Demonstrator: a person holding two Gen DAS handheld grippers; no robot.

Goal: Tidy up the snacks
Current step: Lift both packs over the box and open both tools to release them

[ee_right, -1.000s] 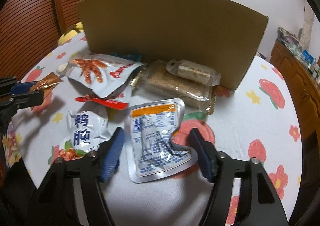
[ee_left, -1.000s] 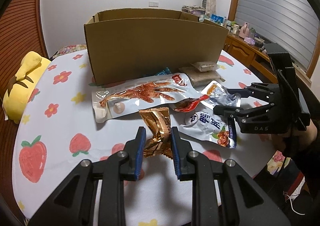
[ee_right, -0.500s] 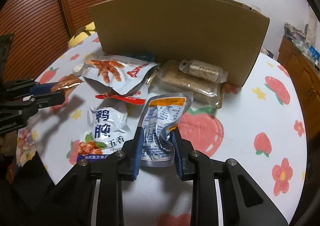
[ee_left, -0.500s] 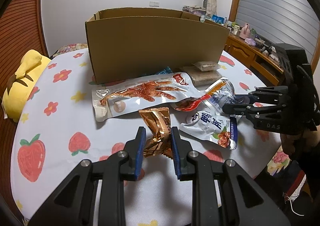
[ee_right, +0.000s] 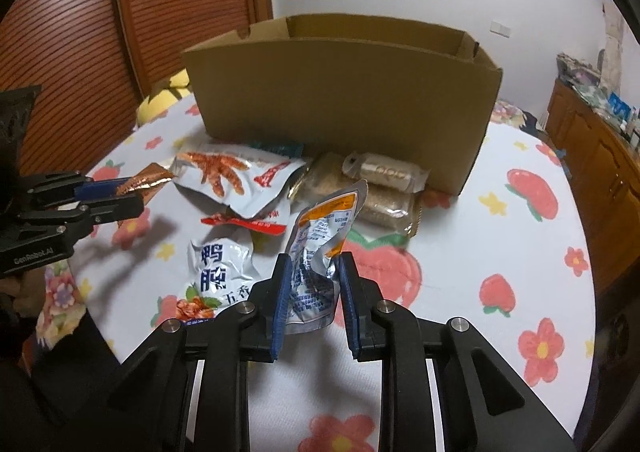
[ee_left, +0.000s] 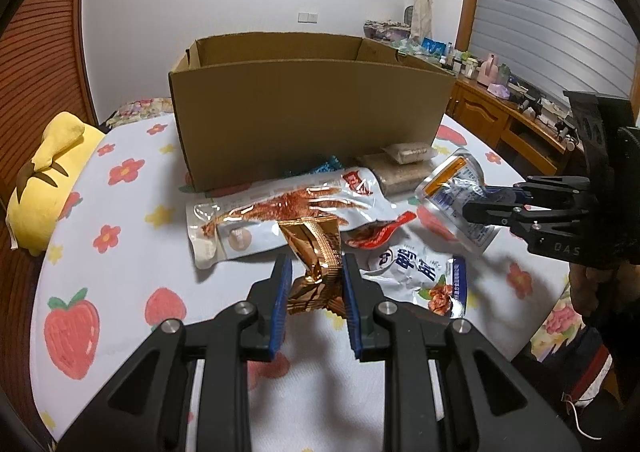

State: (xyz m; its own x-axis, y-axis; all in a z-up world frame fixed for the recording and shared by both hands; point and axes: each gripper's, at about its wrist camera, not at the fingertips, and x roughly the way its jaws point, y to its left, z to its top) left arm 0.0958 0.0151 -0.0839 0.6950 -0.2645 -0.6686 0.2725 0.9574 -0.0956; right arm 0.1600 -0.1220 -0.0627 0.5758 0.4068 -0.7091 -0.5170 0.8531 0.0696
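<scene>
Two hand-held grippers work over a round table (ee_left: 120, 219) covered in a white cloth printed with strawberries and flowers. The left gripper (ee_left: 314, 276) pinches a crumpled copper-gold foil snack packet (ee_left: 316, 252) between its blue-padded fingers, the packet's top sticking up above the fingertips and lifted off the cloth. The right gripper (ee_right: 312, 272) is clamped on a silver pouch with an orange band (ee_right: 320, 252), which stands upright between its fingers, raised above the table.

An open cardboard box (ee_left: 304, 111) stands at the far side of the table, beyond both grippers. In front of the box lie the remaining snacks: a long clear-and-white packet showing chicken feet (ee_left: 288, 211), a small red sachet (ee_left: 378, 234) just beside it, a white packet with blue Chinese characters (ee_right: 218, 272) nearest the grippers, and a brown grain bar pack (ee_right: 376, 203) with a smaller pale bar (ee_right: 384, 169) resting on top, touching the box wall. A yellow plush toy (ee_left: 44, 179) sits at the table's left edge.
</scene>
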